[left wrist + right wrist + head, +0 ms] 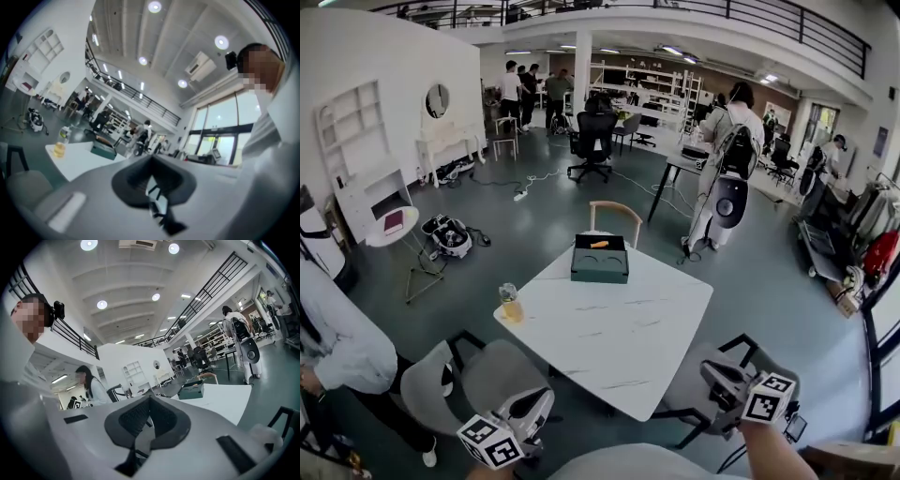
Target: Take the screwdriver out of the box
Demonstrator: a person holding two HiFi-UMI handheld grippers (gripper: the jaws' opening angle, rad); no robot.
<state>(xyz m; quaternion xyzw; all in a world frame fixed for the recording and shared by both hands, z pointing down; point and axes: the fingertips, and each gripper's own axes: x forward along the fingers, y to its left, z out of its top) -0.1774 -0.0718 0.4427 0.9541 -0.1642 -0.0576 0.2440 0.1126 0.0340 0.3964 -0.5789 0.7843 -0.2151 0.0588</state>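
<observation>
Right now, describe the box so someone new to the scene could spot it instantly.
Find the white table in the middle of the hall. At its far edge, in front of a wooden chair, sits the box: dark green, open-topped, orange item inside. Its only tabletop neighbour is a bottle of amber liquid.

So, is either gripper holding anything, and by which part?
Nothing: left gripper and right gripper are shut, empty; the screwdriver lies in the box.

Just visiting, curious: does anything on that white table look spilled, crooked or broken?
Nothing stands out. The green box sits open at the far edge, orange screwdriver inside; the bottle stands upright by the left corner.
</observation>
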